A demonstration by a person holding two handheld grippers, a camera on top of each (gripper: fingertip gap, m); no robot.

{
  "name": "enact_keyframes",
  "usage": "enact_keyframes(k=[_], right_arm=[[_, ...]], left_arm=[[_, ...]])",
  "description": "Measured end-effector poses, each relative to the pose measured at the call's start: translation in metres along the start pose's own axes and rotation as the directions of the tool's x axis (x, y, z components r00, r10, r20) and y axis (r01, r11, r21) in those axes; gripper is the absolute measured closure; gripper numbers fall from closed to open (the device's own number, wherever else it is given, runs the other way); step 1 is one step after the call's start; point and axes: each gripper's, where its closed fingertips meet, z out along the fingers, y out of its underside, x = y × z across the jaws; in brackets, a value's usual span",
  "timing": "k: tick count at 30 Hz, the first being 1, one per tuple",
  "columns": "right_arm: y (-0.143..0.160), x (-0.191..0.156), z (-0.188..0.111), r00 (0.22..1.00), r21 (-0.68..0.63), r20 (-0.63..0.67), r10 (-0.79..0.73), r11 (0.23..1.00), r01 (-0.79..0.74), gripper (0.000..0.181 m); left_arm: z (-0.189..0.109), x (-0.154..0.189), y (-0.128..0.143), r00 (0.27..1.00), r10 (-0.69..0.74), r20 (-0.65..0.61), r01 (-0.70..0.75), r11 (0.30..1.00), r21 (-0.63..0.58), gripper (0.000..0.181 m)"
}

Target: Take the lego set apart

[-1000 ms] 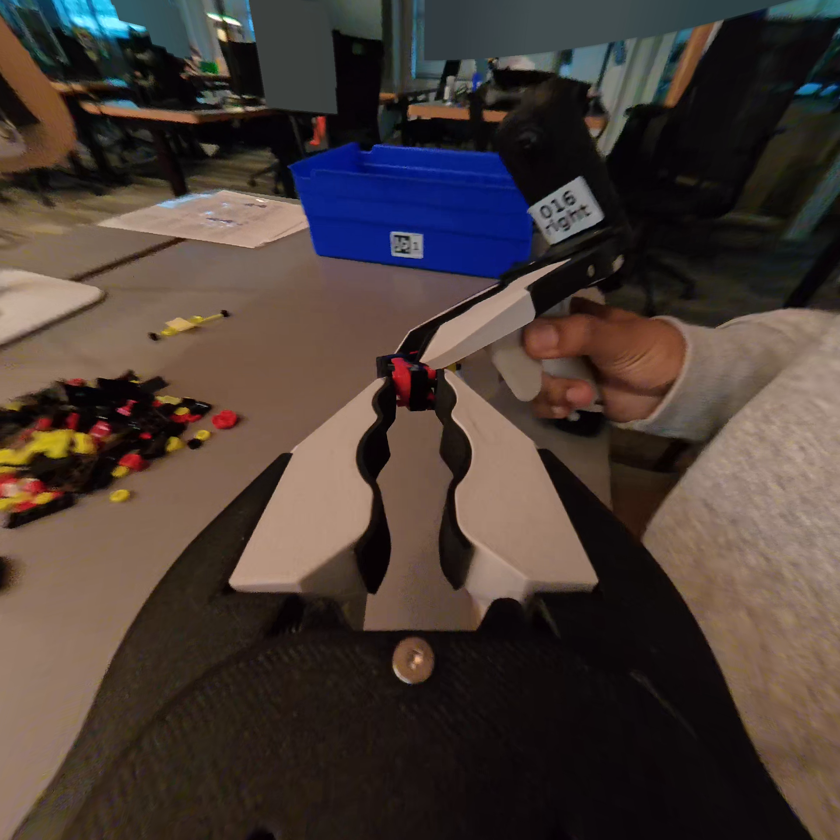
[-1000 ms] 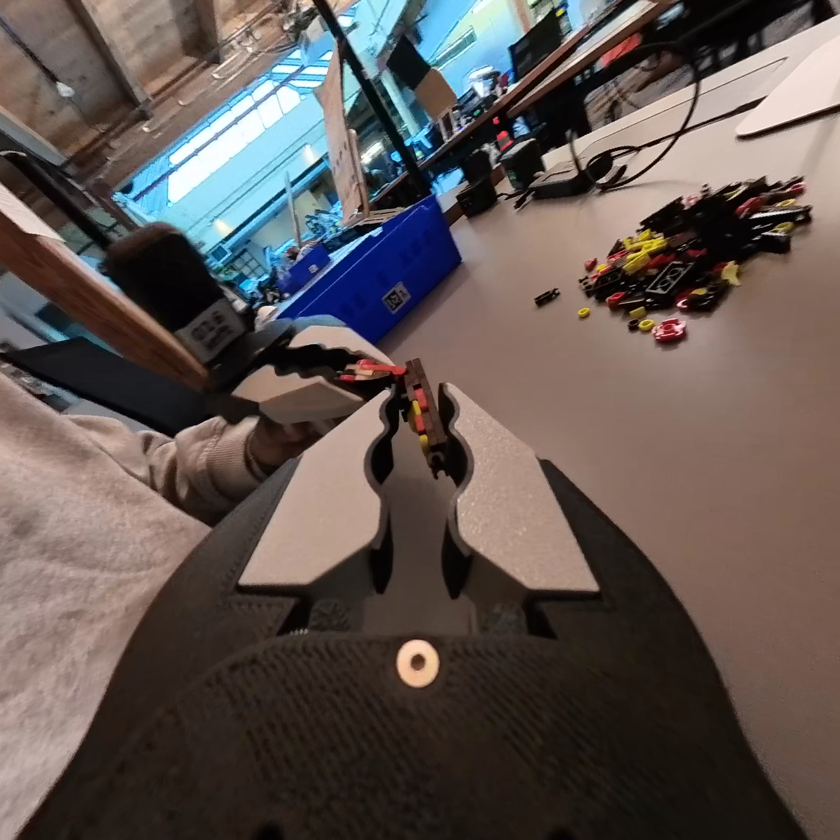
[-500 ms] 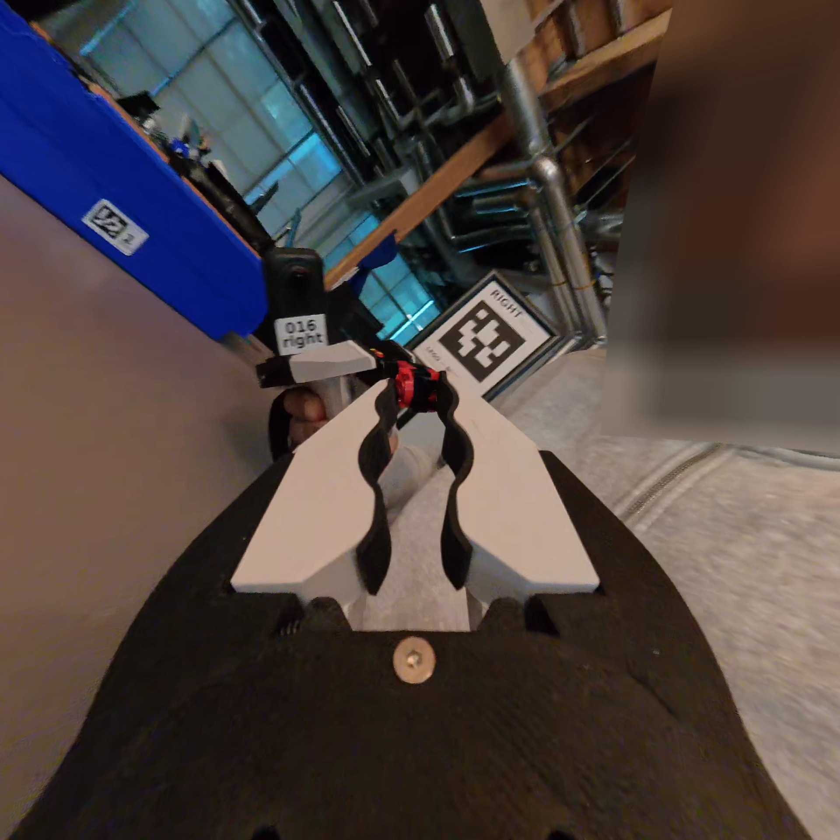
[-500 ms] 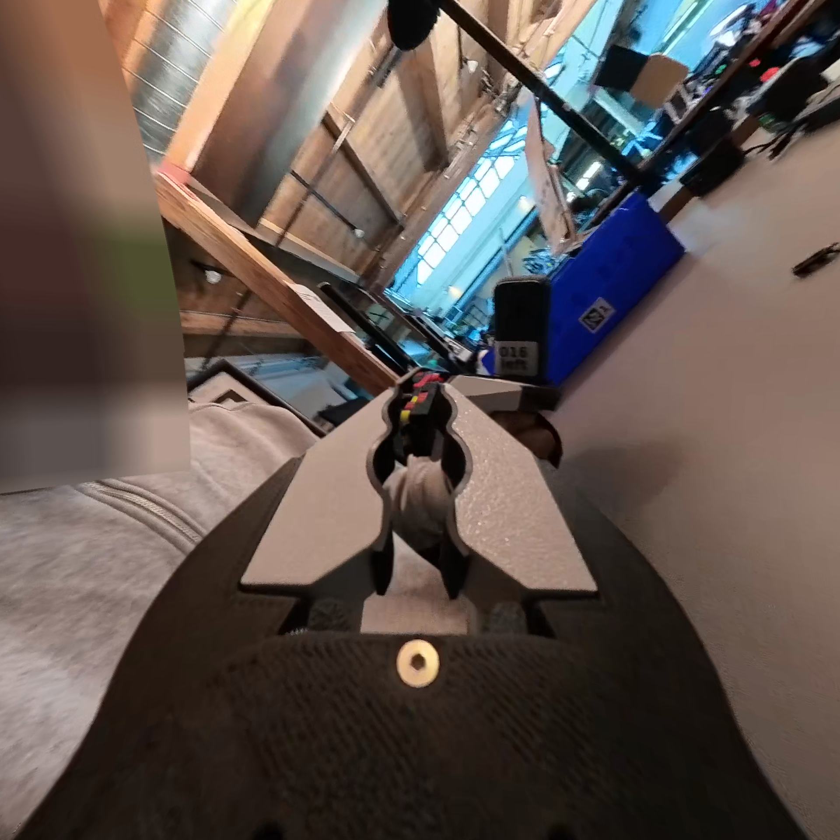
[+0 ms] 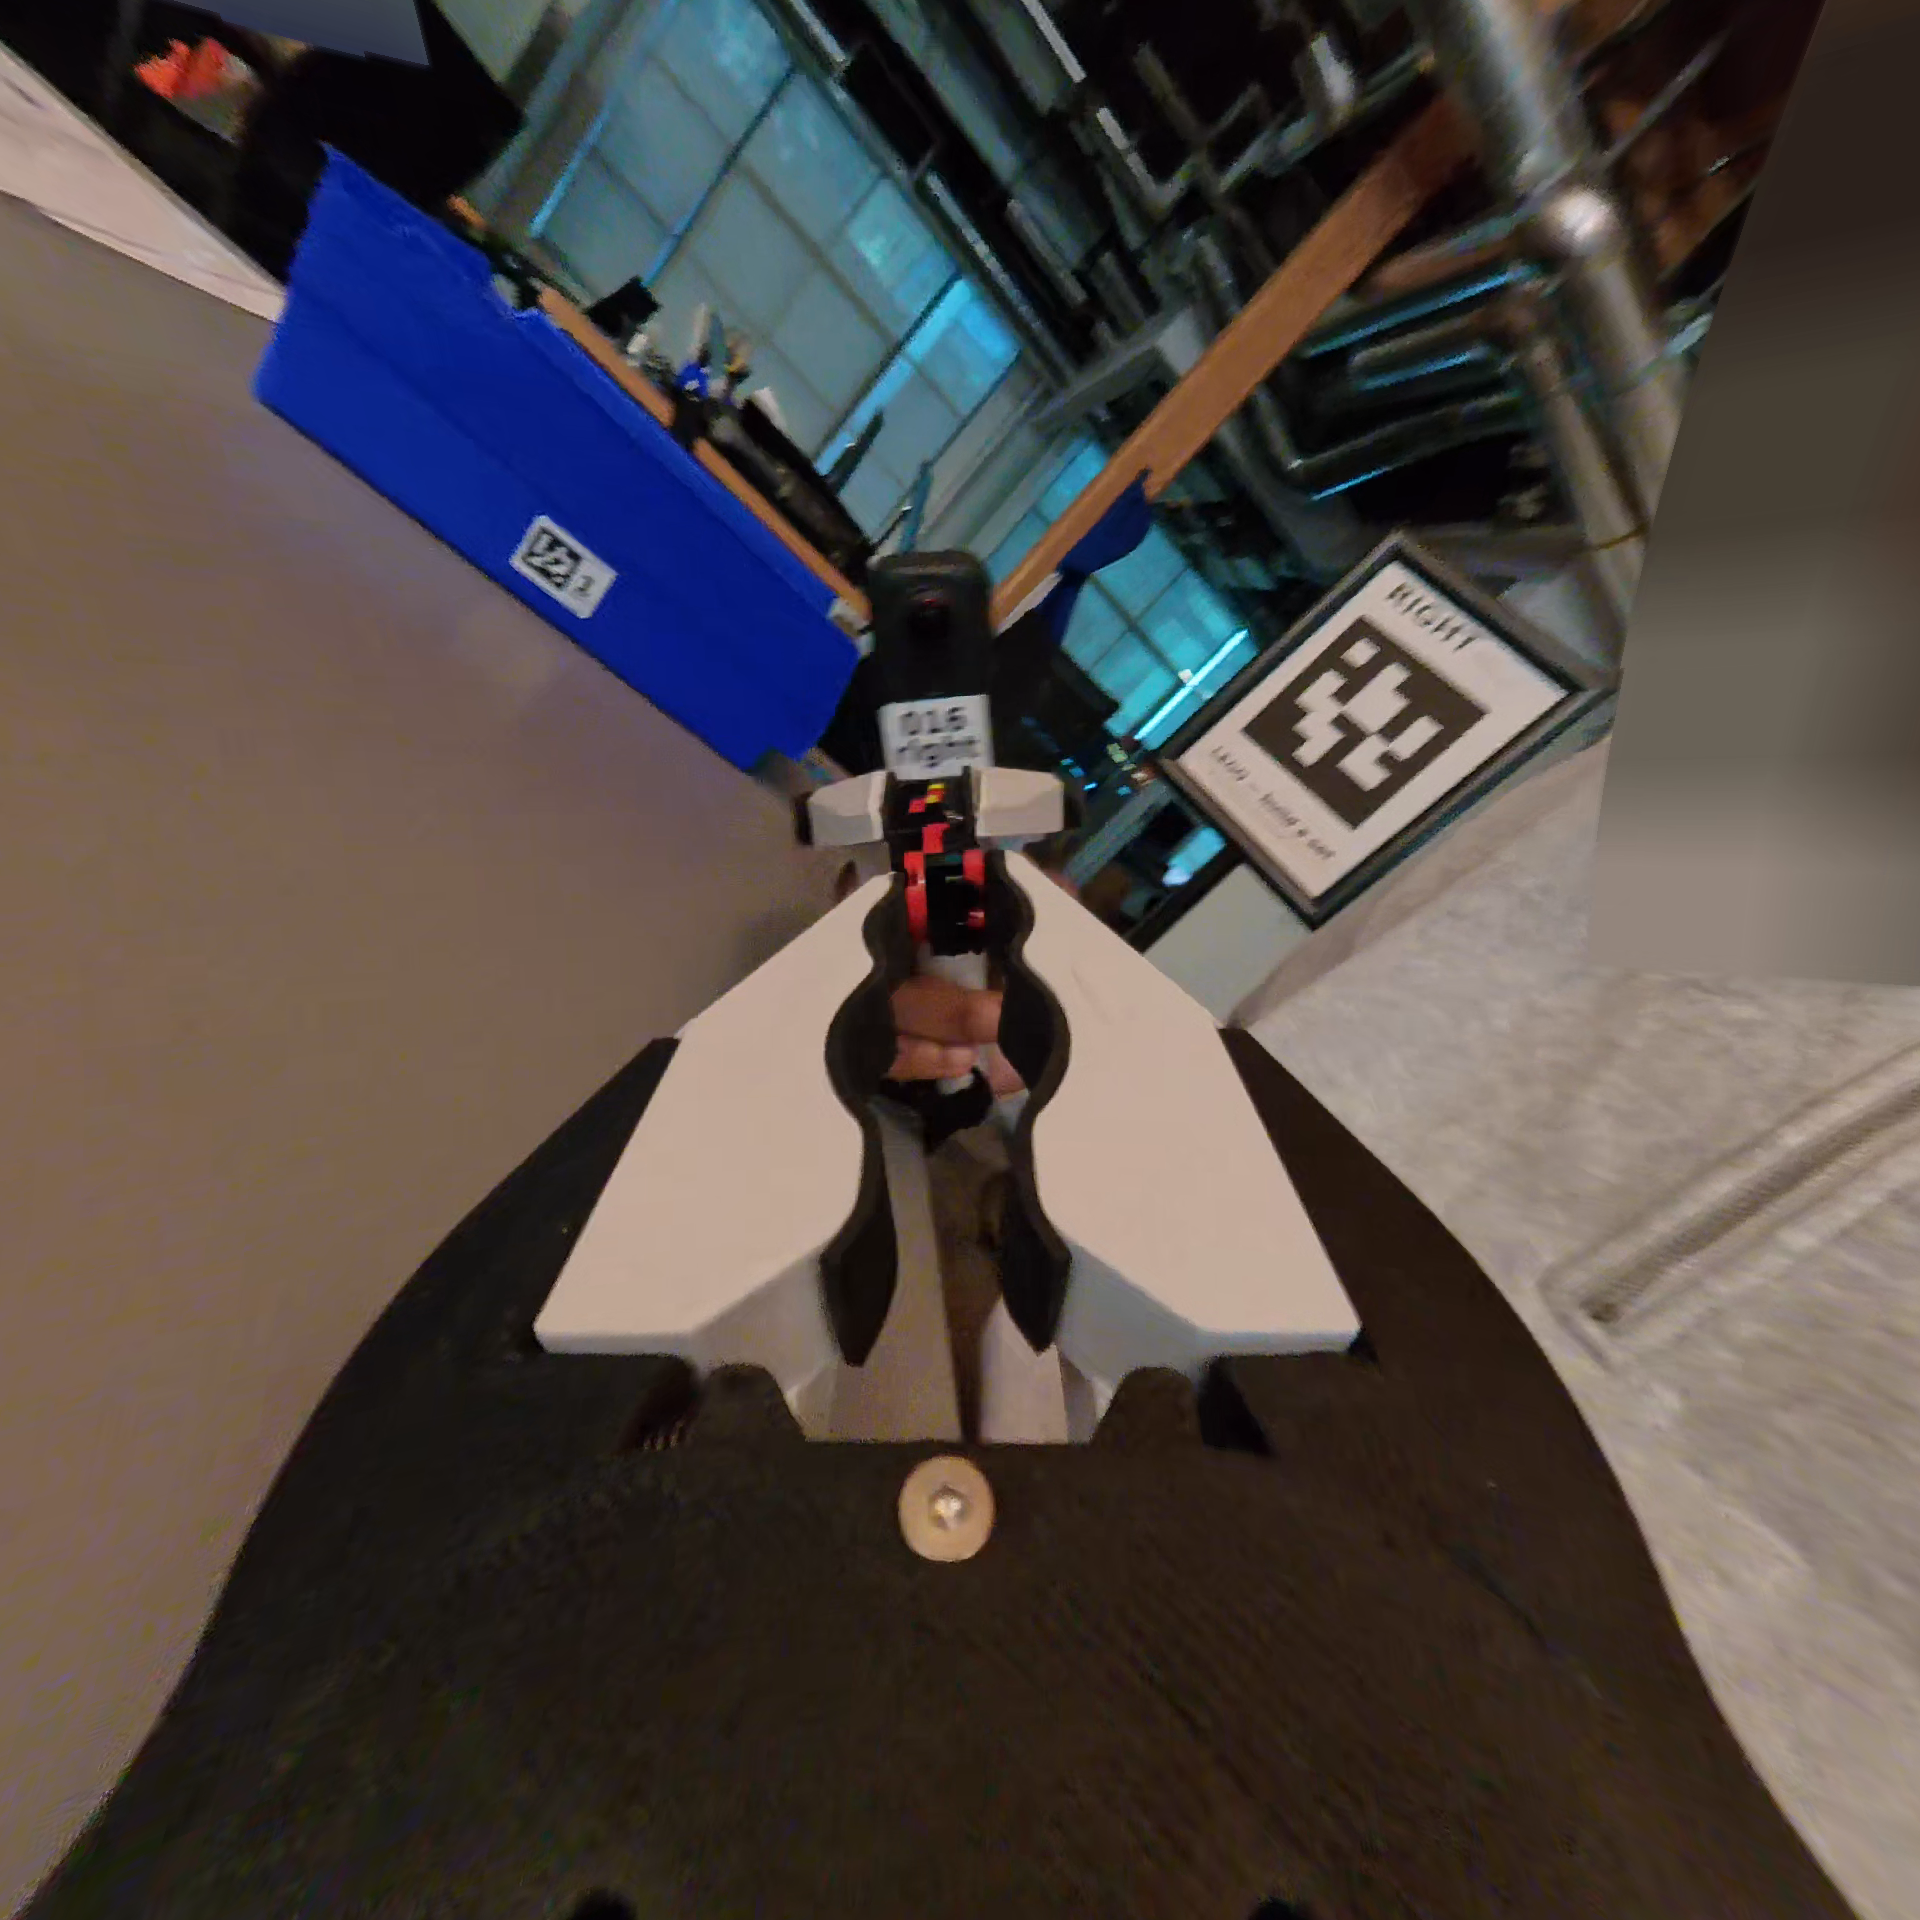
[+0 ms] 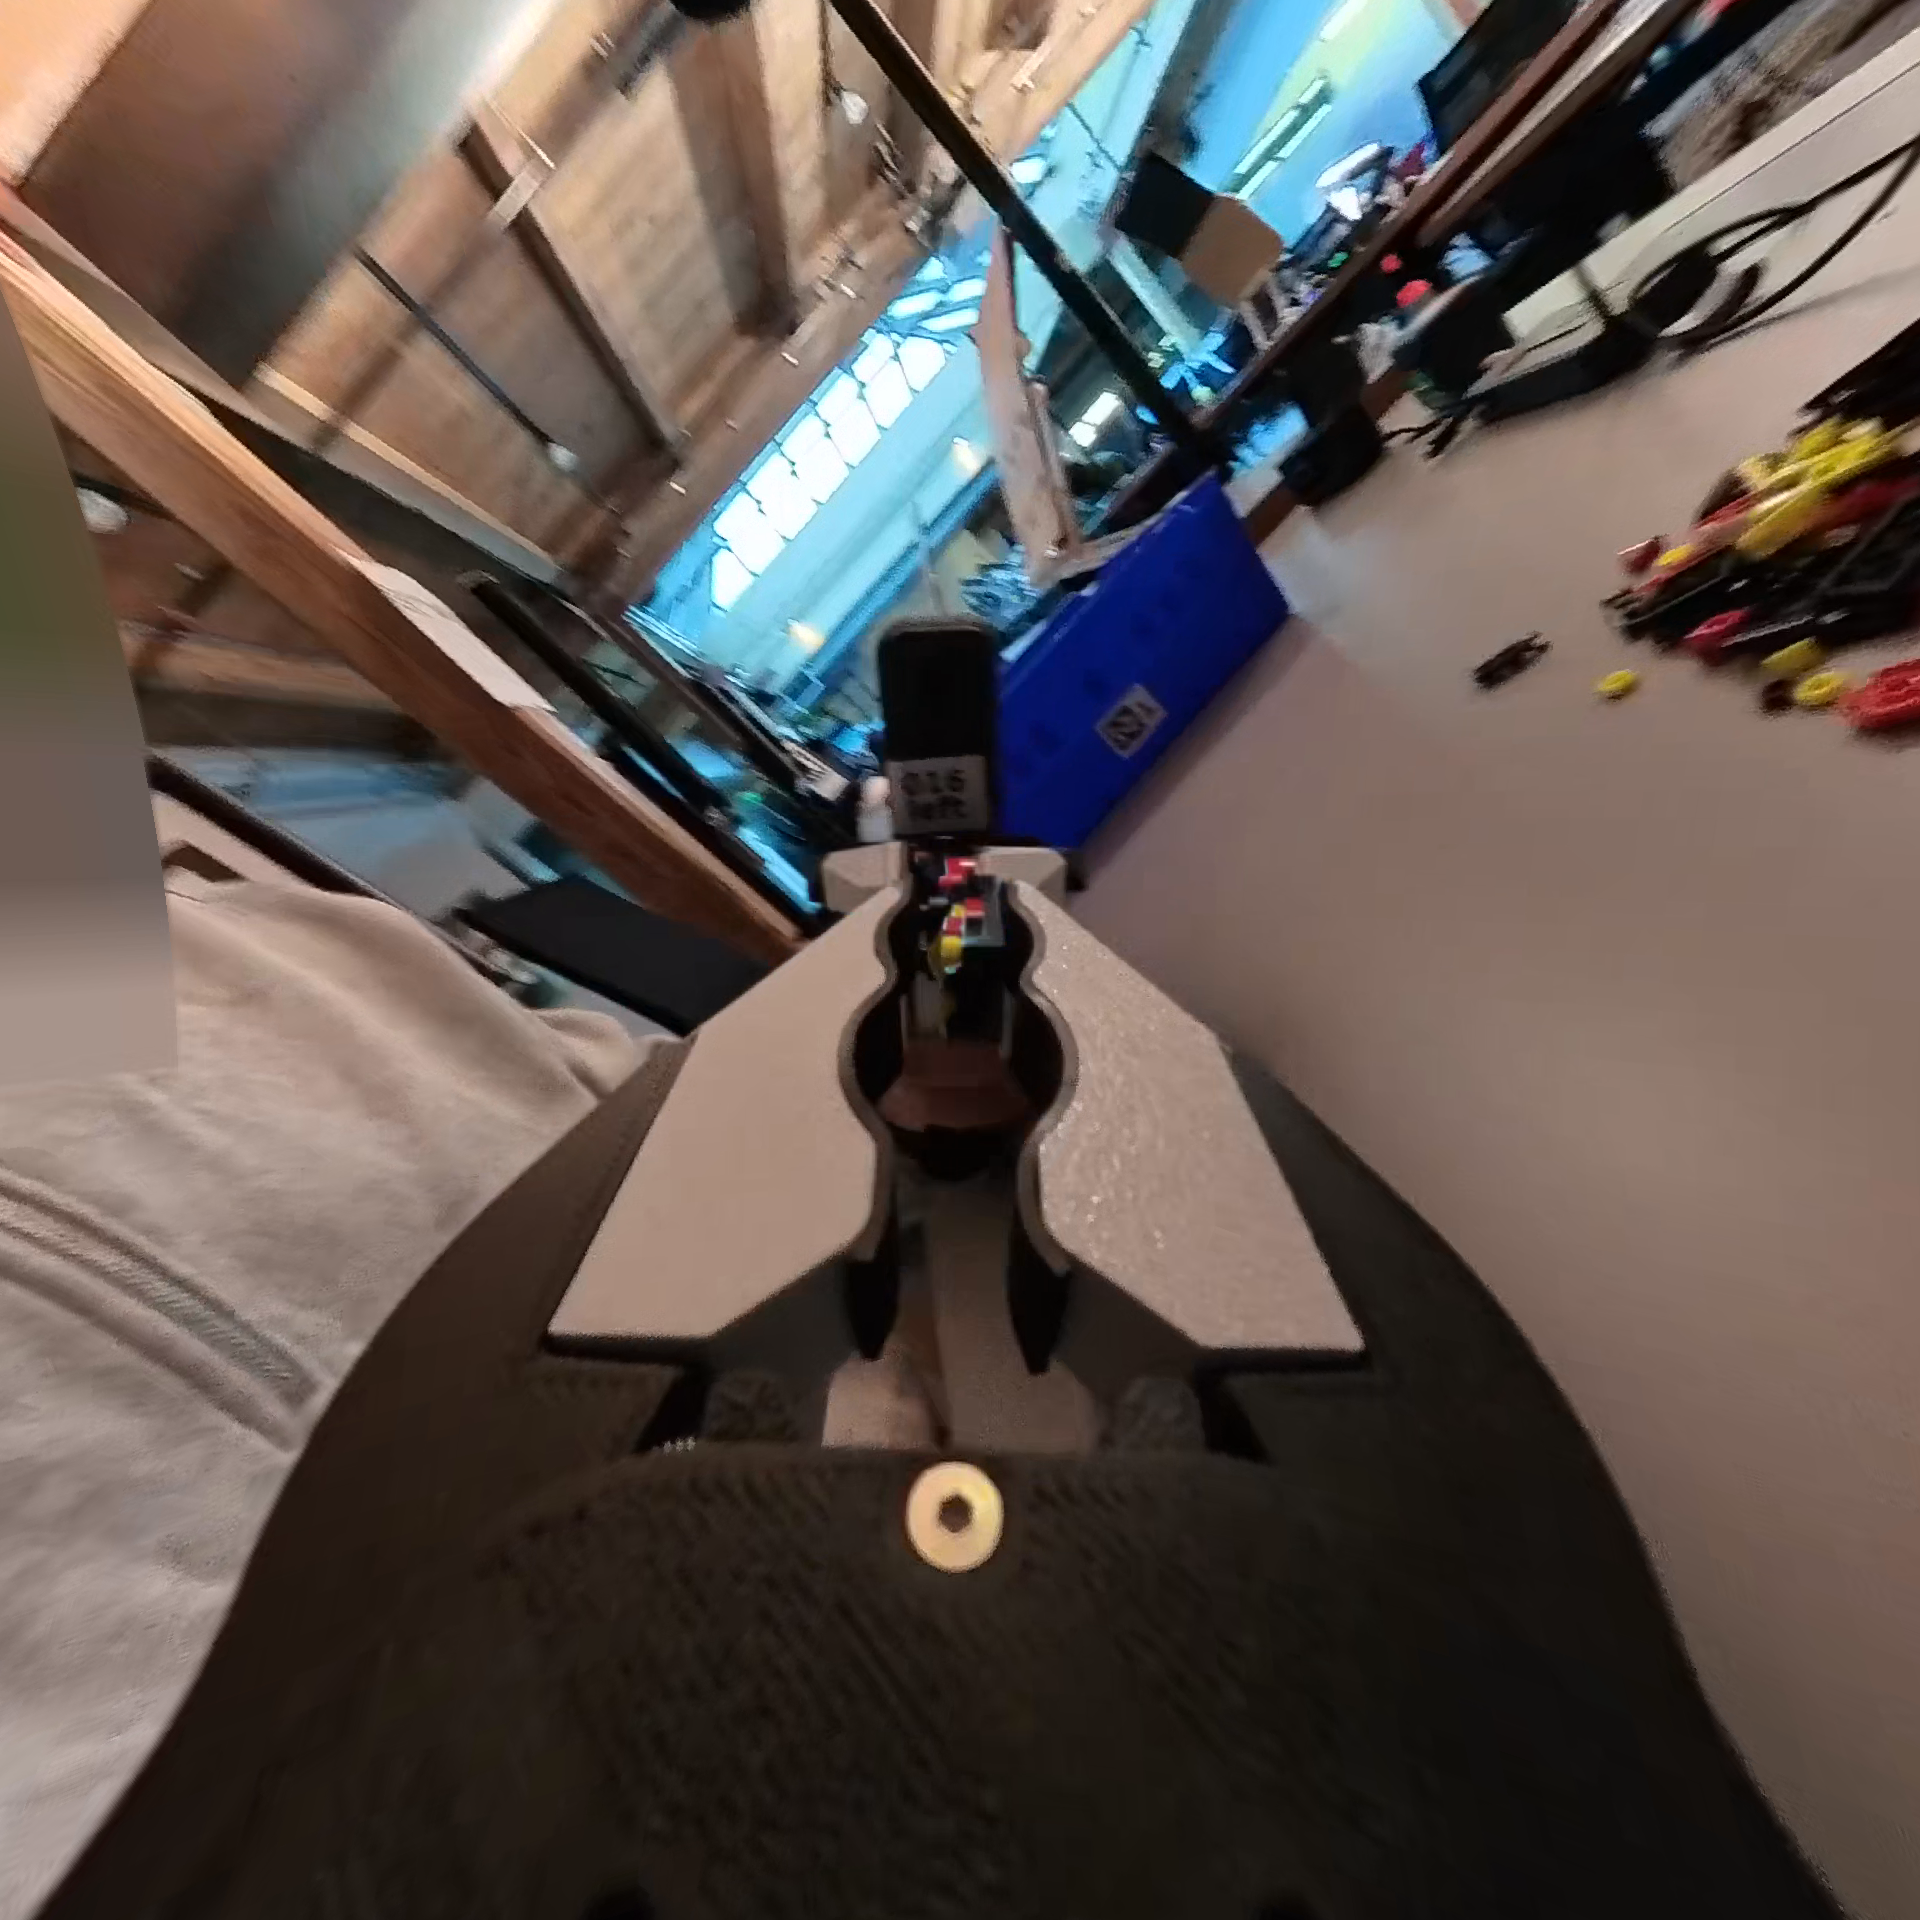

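A small black, red and yellow lego piece (image 5: pixel 940 883) is held in the air between both grippers, which face each other tip to tip. My left gripper (image 5: pixel 943 899) is shut on its near end. The right gripper (image 5: pixel 933 812) faces it head on and clamps the far end. In the right wrist view, my right gripper (image 6: pixel 958 935) is shut on the lego piece (image 6: pixel 954 935), with the left gripper (image 6: pixel 943 868) right behind it. A pile of loose lego parts (image 6: pixel 1808 561) lies on the table at the right.
A blue bin (image 5: pixel 540 520) stands at the table's far edge and also shows in the right wrist view (image 6: pixel 1132 655). A framed marker board (image 5: pixel 1371 727) stands behind the right gripper. The person's grey sleeve (image 6: pixel 208 1143) is close on the left. Small stray parts (image 6: pixel 1507 660) lie near the pile. My two grippers' fingertips are within a few centimetres of each other.
Both grippers have swung from pointing over the table to pointing straight at each other, still gripping the lego piece between them. The views have tilted hard; the pile has come back into the right view.
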Motion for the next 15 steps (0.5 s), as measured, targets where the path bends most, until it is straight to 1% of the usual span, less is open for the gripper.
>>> enact_keyframes(k=[2,4,6,8,9,10,11,13,15], right_arm=[[0.001,0.004,-0.001,0.993,-0.027,-0.078,-0.093,0.995,0.091,0.169],[0.003,0.011,-0.001,0.965,-0.074,-0.165,-0.204,0.978,0.194,0.169],[0.002,0.011,-0.002,0.940,-0.092,-0.195,-0.279,0.960,0.266,0.169],[0.001,0.007,-0.001,0.926,-0.082,-0.196,-0.322,0.947,0.311,0.169],[0.000,0.005,-0.001,0.926,-0.073,-0.190,-0.325,0.946,0.317,0.169],[-0.002,0.005,-0.001,0.932,-0.058,-0.185,-0.313,0.950,0.308,0.169],[-0.004,0.005,-0.003,0.941,-0.031,-0.178,-0.288,0.957,0.287,0.169],[-0.012,0.008,-0.008,0.963,0.039,-0.165,-0.214,0.974,0.223,0.170],[-0.017,0.014,-0.012,0.980,0.092,-0.155,-0.121,0.986,0.137,0.170]], left_arm=[[0.001,-0.005,0.001,0.997,0.051,0.056,-0.050,0.999,-0.018,0.167],[0.001,-0.013,0.006,0.981,0.133,0.140,-0.124,0.990,-0.070,0.168],[0.002,-0.015,0.007,0.964,0.196,0.179,-0.182,0.979,-0.092,0.167],[0.002,-0.013,0.005,0.961,0.212,0.178,-0.200,0.976,-0.080,0.166],[0.002,-0.012,0.005,0.964,0.205,0.168,-0.195,0.978,-0.073,0.167],[0.001,-0.011,0.005,0.970,0.190,0.152,-0.182,0.981,-0.069,0.161],[0.001,-0.011,0.007,0.975,0.175,0.140,-0.166,0.984,-0.072,0.151],[0.002,-0.010,0.010,0.981,0.159,0.115,-0.149,0.985,-0.086,0.140],[0.004,-0.009,0.013,0.976,0.184,0.113,-0.173,0.980,-0.102,0.136]])
